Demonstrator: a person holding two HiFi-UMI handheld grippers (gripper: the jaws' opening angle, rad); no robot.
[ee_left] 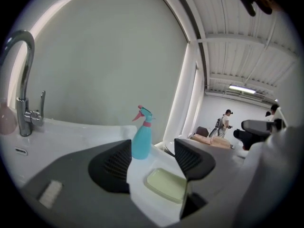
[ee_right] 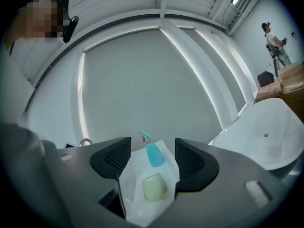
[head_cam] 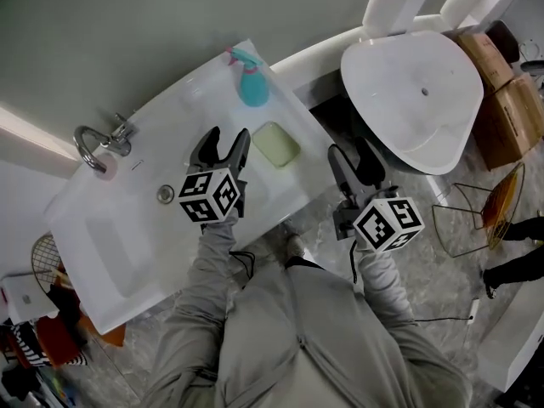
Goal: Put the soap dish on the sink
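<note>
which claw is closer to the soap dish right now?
The left claw: it hangs over the sink counter, just beside the pale green soap dish. The right claw sits past the counter's edge. Both are open and empty.

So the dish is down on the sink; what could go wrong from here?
1. The left gripper hovers open right beside the soap dish; a careless move could nudge the dish toward the edge of the sink.
2. The spray bottle stands upright just behind the dish; a swing that way might topple it.
</note>
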